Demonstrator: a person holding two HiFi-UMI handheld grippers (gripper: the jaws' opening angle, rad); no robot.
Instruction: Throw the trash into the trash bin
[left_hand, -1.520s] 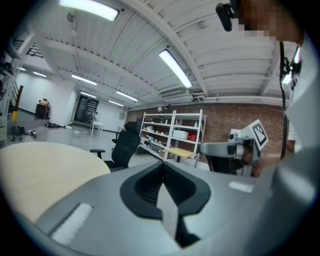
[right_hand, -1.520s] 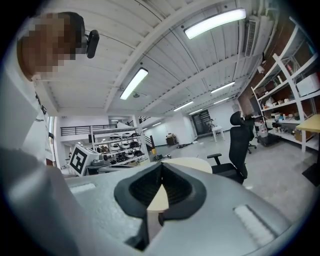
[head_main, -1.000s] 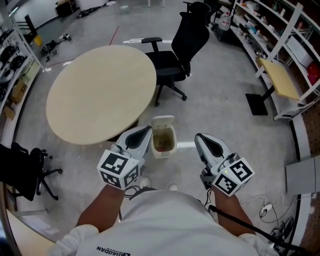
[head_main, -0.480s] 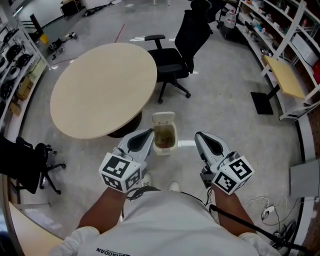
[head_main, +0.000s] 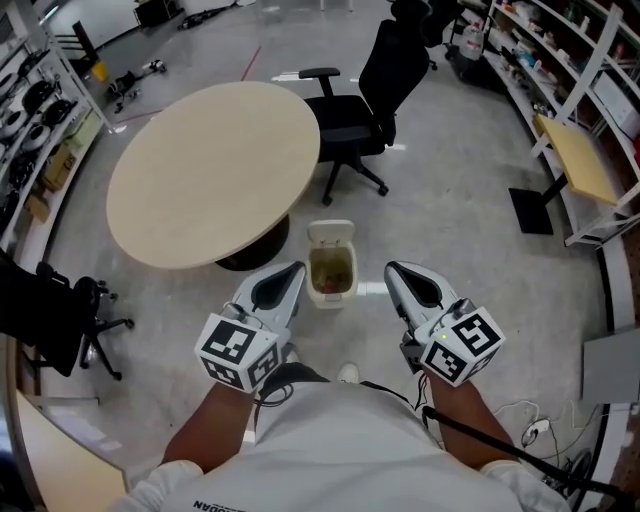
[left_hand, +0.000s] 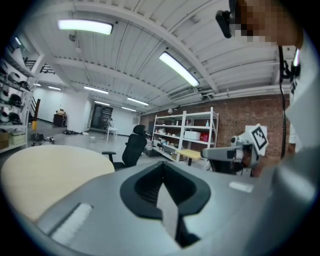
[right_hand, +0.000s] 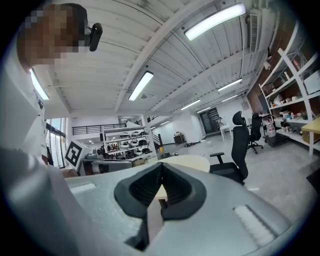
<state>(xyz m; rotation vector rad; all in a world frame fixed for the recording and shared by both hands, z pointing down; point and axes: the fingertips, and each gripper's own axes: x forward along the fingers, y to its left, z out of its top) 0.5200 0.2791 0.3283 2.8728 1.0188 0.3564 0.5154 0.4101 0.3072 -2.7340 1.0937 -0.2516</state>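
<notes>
The white trash bin (head_main: 331, 265) stands on the grey floor with its lid tipped back and brownish trash inside. In the head view it lies just ahead of and between my two grippers. My left gripper (head_main: 296, 268) points forward at the bin's left side, and my right gripper (head_main: 392, 268) at its right side. In the left gripper view the left gripper (left_hand: 162, 162) has its jaws pressed together with nothing between them. The right gripper (right_hand: 161, 164) looks the same in the right gripper view. No loose trash shows in either one.
A round beige table (head_main: 215, 170) stands beyond the bin to the left, with a black office chair (head_main: 370, 95) behind it. Another black chair (head_main: 50, 320) is at the far left. Shelving (head_main: 590, 60) and a small yellow side table (head_main: 578, 160) line the right wall.
The bin and table have slid a little up in the head view and look slightly farther off. The left gripper has dropped a little in the picture. Both jaws stay shut.
</notes>
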